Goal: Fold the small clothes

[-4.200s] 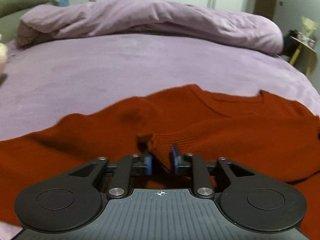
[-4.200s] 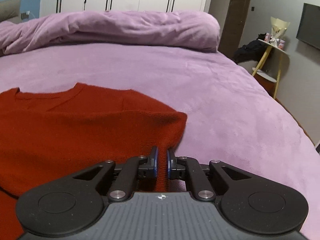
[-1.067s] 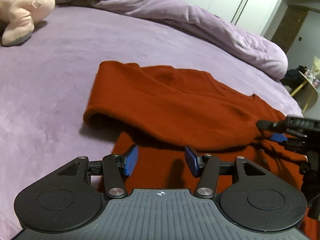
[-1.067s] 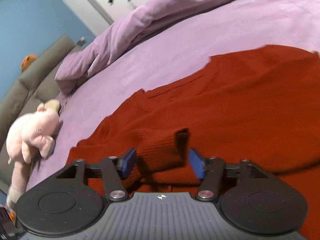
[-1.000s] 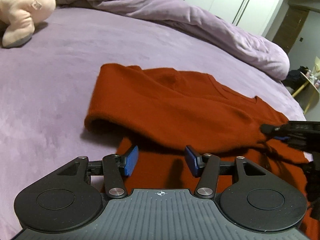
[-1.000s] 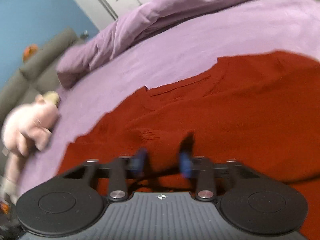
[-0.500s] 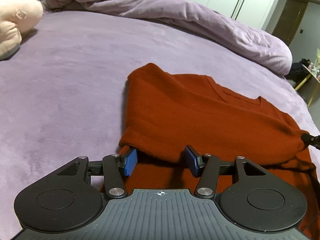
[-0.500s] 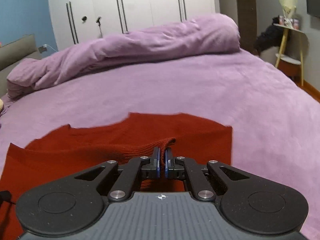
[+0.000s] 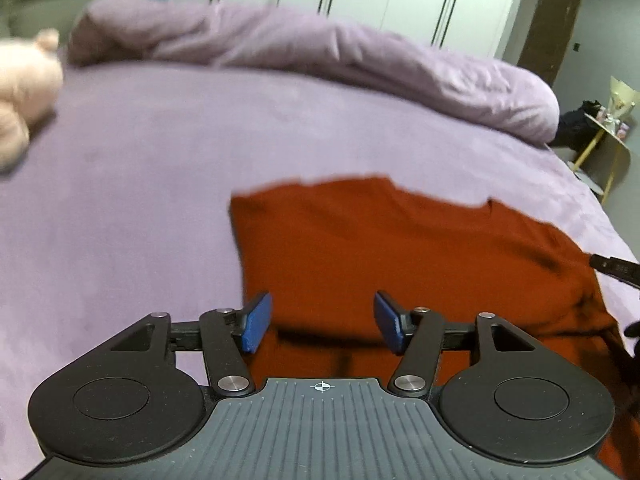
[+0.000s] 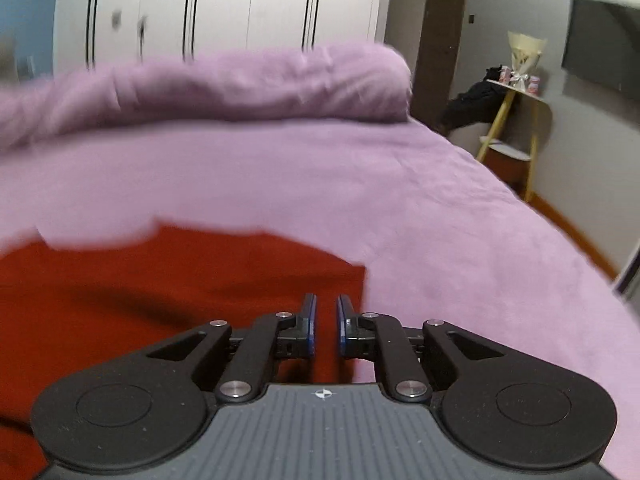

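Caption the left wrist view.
Open left tool over the folded red sweater on the purple bed.

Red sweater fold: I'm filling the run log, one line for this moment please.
left gripper: open, over red sweater | right gripper: narrow gap, grip unclear | sweater on purple bed

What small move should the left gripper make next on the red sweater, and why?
Probably lower the left gripper and close its jaws on the near left edge of the red sweater. The jaws stand wide open just over that edge, and the sweater lies flat on the bed, seemingly ready for folding upward.
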